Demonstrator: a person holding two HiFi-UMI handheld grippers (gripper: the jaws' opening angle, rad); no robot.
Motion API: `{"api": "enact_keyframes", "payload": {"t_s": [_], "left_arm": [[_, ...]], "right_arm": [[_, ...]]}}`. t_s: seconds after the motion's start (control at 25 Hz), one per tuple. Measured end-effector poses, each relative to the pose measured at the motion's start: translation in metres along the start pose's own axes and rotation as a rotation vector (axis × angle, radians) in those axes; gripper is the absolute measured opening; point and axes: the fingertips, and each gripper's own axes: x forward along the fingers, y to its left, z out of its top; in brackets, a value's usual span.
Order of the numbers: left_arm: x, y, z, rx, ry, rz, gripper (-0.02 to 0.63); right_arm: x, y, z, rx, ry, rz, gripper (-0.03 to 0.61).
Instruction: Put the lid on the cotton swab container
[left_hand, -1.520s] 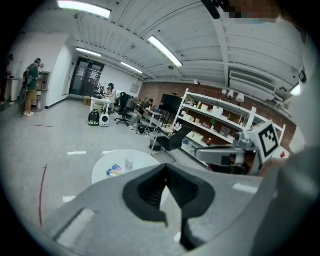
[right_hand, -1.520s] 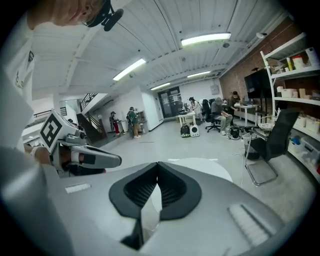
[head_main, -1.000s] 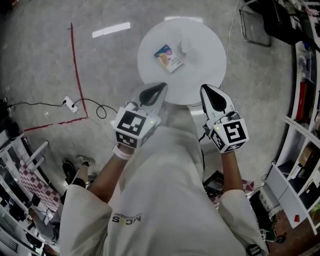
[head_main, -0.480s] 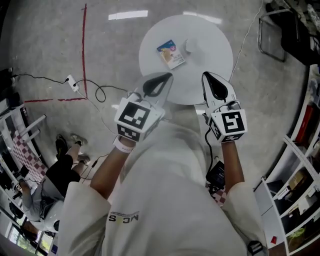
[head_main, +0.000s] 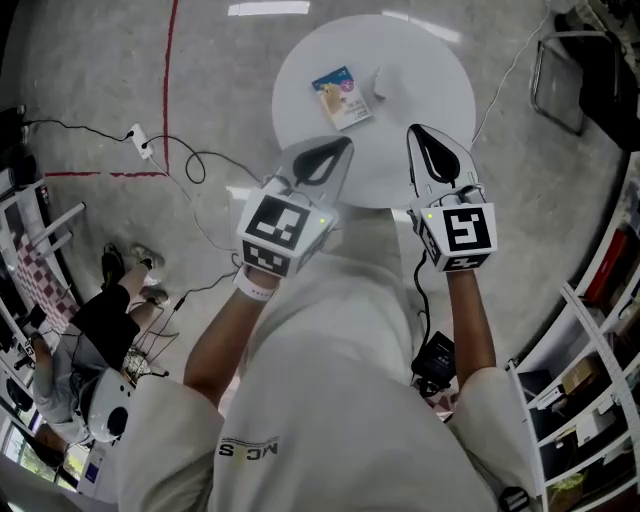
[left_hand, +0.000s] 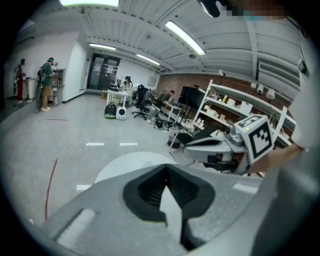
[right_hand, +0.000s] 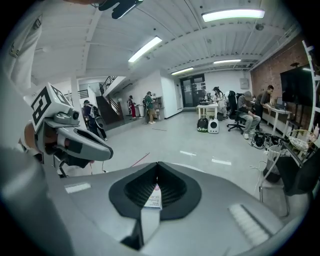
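fingers (left_hand: 107, 207) of the left gripper (head_main: 340, 150) are pressed together with nothing between them, tips meeting over the near edge of the round white table (head_main: 440, 90); the right gripper (head_main: 418, 135), just to their right, is likewise closed and empty, as its own view shows (right_hand: 157, 165). both hang apart from the work. ahead of the left fingertips lies a printed pack (head_main: 342, 97), and just right of it, ahead of the gap between the two grippers, a small pale round piece (head_main: 384, 85). which is the cotton swab container and which the lid is too small to tell. likely trouble: closed jaws must open before any grasp, and a late opening could knock the light pieces across the smooth top or off its edge; a thin lid pinched off-centre may tilt and seat crooked. the tabletop is bare, glossy and small, offering little room for error. left of the fingers the grey floor carries a red tape line (head_main: 170, 90) and a trailing cable (head_main: 190, 165); a seated person (head_main: 100, 330) is nearer, low left. right of them stand shelves (head_main: 590, 390).
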Motion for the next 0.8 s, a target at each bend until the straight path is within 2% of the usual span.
{"api": "enact_keyframes", "payload": {"t_s": [0.24,0.8], "left_arm": [[0.027,0.02,-0.015,-0.032,0.012,0.026,-0.002],[0.076,0.05,-0.05,-0.062,0.042,0.028,-0.002]], "right_arm": [[0.038,-0.012,-0.026,0.016,0.035,0.005,0.0],[0.11,-0.041,-0.06,-0.043,0.101,-0.024,0.0]]}}
